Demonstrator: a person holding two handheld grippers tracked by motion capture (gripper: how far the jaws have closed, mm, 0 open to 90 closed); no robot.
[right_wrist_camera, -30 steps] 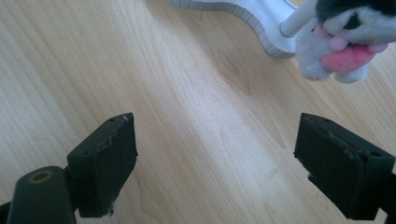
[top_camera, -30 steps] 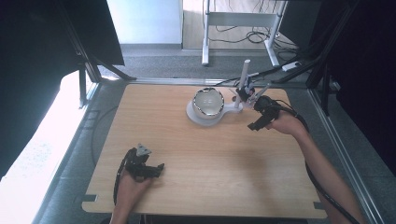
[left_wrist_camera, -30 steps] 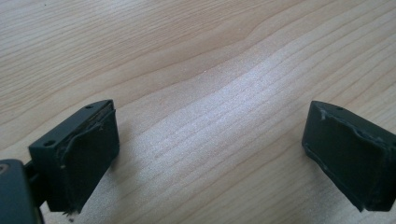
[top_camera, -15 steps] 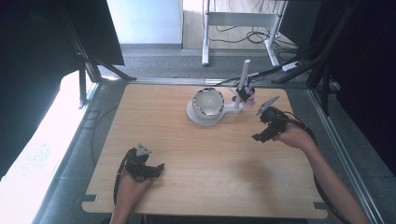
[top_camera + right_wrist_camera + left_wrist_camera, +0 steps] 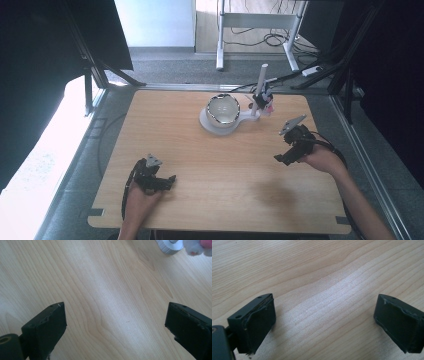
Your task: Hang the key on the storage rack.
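Pale wood worktop (image 5: pixel 220 165), both claws empty. Right claw (image 5: pixel 289 150) hangs released over bare board, jaws spread wide, well clear of the white stand (image 5: pixel 220 124) carrying the shiny bowl (image 5: pixel 223 109) and upright post (image 5: pixel 261 85) at the far middle. Left claw (image 5: pixel 162 181) rests released near the front edge. Judged step: between grasps. Next move calls for reaching forward-left to the stand, jaws staying wide
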